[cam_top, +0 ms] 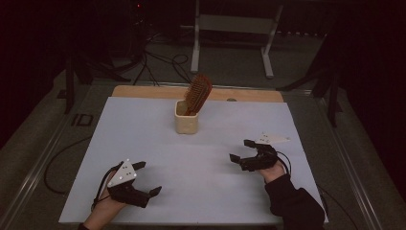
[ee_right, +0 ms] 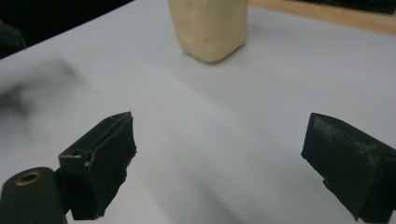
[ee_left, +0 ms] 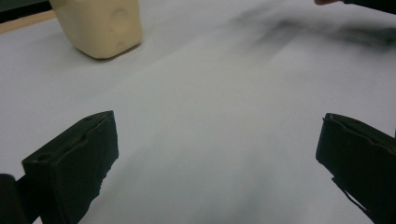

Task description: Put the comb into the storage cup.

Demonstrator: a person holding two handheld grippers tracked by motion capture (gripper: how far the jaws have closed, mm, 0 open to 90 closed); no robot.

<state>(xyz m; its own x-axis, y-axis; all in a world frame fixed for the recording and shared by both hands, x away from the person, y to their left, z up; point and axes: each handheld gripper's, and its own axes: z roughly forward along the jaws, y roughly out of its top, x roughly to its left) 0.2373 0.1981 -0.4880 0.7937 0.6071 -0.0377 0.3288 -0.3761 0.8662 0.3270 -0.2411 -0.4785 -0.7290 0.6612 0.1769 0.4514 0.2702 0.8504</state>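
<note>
Hairbrush (cam_top: 198,93) stands tilted, handle down, in the cream cup (cam_top: 186,117) at the table's (cam_top: 143,143) far middle. Left tool (cam_top: 146,179) and right tool (cam_top: 241,152) rest wide, empty, well short of the cup. Likely start or finished; next move would need a reach to the cup.

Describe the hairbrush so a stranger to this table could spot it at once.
Start at the white sheet covering the table and look to its far middle, where a cream cup stands alone. The hairbrush stands in that cup, leaning right, its reddish-brown bristled head sticking out above the rim; nothing else on the sheet stands that tall.
</note>
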